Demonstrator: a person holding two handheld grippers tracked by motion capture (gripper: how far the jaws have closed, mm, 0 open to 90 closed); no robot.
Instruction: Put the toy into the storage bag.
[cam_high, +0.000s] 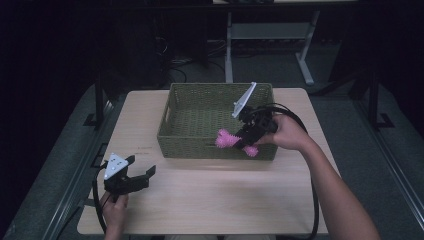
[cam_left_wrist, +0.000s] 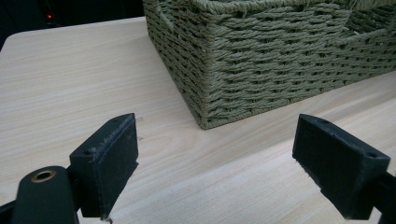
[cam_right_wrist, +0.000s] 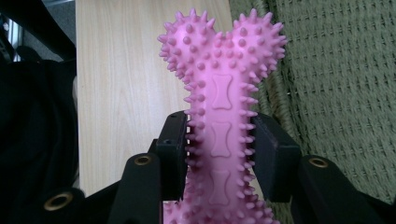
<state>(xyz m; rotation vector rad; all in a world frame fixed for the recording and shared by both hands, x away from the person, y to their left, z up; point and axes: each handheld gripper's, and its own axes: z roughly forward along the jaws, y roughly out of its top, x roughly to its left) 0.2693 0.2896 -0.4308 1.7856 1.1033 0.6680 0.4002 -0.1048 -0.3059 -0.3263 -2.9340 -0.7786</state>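
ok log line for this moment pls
right hand-held gripper: shut on pink spiky rubber bone toy | over green woven basket | left hand-held gripper: open, empty

no readable text, label, brand, number or sign appears on anything in these views.

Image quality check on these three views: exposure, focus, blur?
High view: room behind is nearly black, the table and green basket evenly lit, overall soft and low in detail. Left gripper view: sharp basket weave, no glare on the wood. Right gripper view: pink spiky bone crisp between the right gripper pads, left edge lost in dark shadow.
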